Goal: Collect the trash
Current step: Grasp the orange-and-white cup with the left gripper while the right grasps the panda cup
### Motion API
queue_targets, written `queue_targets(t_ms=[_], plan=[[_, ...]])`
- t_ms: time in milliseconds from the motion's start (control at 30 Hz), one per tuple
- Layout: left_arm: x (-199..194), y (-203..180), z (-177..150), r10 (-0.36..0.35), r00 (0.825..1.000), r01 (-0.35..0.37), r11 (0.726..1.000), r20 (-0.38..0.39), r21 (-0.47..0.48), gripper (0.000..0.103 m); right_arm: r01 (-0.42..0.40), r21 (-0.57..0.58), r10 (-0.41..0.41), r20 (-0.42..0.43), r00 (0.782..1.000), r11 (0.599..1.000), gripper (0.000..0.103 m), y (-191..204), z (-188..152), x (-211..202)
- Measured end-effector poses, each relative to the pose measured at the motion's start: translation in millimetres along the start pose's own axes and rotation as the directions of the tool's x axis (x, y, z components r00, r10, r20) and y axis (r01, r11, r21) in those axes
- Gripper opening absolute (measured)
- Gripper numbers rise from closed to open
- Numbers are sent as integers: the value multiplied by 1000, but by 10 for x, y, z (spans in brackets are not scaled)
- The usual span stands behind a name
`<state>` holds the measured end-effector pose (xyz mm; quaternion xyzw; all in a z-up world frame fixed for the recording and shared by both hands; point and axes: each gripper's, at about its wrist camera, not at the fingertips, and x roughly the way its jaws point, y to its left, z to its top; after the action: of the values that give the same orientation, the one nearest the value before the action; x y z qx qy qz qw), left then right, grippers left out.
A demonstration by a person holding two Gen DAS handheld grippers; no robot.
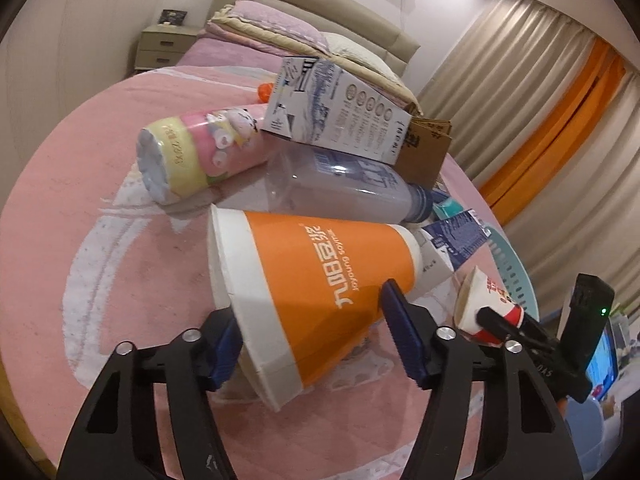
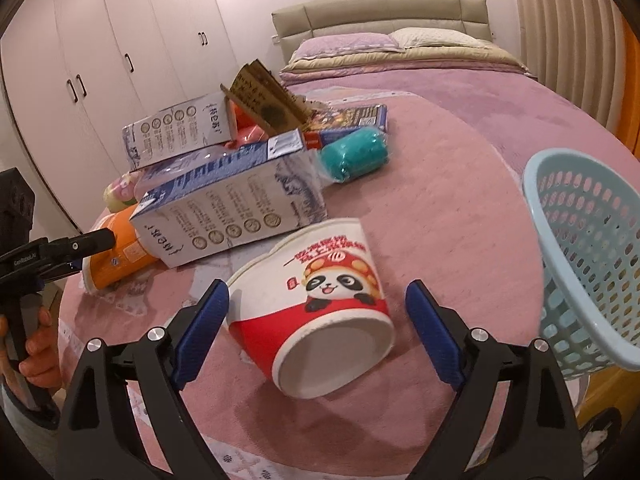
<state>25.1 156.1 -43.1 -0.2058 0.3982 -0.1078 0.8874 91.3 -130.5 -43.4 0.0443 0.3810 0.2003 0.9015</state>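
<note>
An orange paper cup (image 1: 320, 272) lies on its side on the pink blanket. It sits between the fingers of my left gripper (image 1: 312, 304), whose blue pads touch it on both sides. The same cup (image 2: 116, 260) shows in the right wrist view under a black finger (image 2: 92, 242) of that gripper. A red and white noodle cup with a panda (image 2: 320, 312) lies on its side with its base toward the camera. My right gripper (image 2: 318, 286) stands open around it, with a gap at each pad. The noodle cup (image 1: 488, 300) also appears at the right of the left wrist view.
Behind the cups is a pile: two milk cartons (image 2: 236, 212) (image 1: 340, 116), a clear plastic bottle (image 1: 340, 188), a pink tissue roll pack (image 1: 192, 152), brown cardboard (image 2: 264, 100) and a teal roll (image 2: 356, 156). A light blue basket (image 2: 580, 260) stands right. A person's hand (image 2: 36, 352) grips the left tool.
</note>
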Motion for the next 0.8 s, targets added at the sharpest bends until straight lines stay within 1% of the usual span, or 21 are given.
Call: queue_targets(t_ms=[33,67,100,133,167,200,267,300,367,400,433,533,600,667,800], plan=[[-5,-6,0,-2,1000,2,1000,-1,0,57,-8,-3,8,4,1000,1000,84,14,-10,-14],[-24,-11,-8,-1,1000,1,1000,2,2,53,-18,-7,18,4,1000,1000,77,28,-17,-34],[-44,-11,-18,-3,1000,3,1000,4,2,51,-21,-12,21,-2,1000,1000,71,39,-19,-33],[-64,-6,-31,-9,1000,9,1000,5,-1,46,-17,-17,17,2,1000,1000,70,53,-25,-44],[-85,-7,-40,-19,1000,19,1000,9,-4,39,-16,-20,16,10,1000,1000,67,63,-29,-62],[-103,-15,-44,-25,1000,25,1000,16,-6,35,-19,-20,19,14,1000,1000,64,70,-30,-78],[-172,-48,-57,-21,999,21,1000,39,-1,23,-17,-19,18,25,1000,1000,61,84,-24,-129],[-195,-76,-54,-20,999,19,1000,47,5,21,-18,-22,19,32,999,1000,58,96,-18,-163],[-268,-153,-57,-19,997,17,1000,72,22,11,-14,-32,16,46,999,999,55,123,-8,-228],[-317,-206,-61,-13,996,10,999,84,34,8,-11,-37,13,56,998,999,53,138,-3,-268],[-362,-248,-63,-3,995,-1,999,96,47,2,-11,-40,13,63,998,999,52,148,3,-304],[-519,-421,-62,47,988,-60,994,146,89,1,-10,-44,14,102,995,999,52,164,33,-451],[-622,-533,-43,54,983,-75,991,177,111,1,-10,-42,15,127,992,999,52,150,63,-558],[-707,-651,-19,80,975,-109,985,208,131,1,4,-37,2,157,988,999,52,124,94,-674],[-824,-972,50,49,964,-103,975,262,197,1,43,-14,-39,223,974,999,52,-27,161,-921]])
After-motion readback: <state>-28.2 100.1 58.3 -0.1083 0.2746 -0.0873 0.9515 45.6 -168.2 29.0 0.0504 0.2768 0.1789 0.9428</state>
